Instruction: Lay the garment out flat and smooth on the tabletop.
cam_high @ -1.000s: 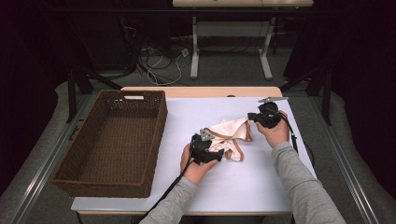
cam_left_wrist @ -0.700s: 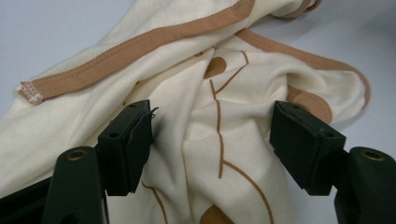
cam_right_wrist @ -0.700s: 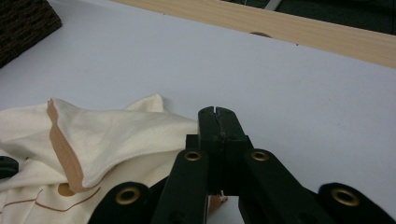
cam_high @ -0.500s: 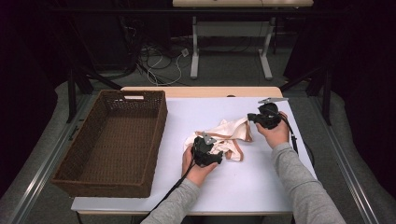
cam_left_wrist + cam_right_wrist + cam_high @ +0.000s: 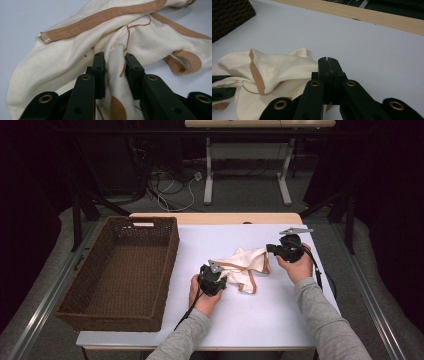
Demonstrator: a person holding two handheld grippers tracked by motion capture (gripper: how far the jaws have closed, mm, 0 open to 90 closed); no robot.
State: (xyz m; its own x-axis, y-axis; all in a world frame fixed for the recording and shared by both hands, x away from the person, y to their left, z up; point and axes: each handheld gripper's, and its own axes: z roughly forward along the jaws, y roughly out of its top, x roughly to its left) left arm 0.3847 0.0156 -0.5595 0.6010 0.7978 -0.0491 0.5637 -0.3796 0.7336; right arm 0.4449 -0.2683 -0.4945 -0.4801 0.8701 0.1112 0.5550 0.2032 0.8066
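On the worktop (image 5: 260, 320), a cloth (image 5: 75, 57) fold is pinched by the just-closing left gripper (image 5: 113, 62); the thin fold could be lost if tugged against the right gripper (image 5: 329, 65), clamped on its edge.

I find no text, label, brand, number or sign that I can read anywhere here. The cream garment (image 5: 75, 57) I work on carries brown trim and brown printed shapes, not letters, and the small pale tag on the wicker basket (image 5: 120, 270) is too blurred to read.
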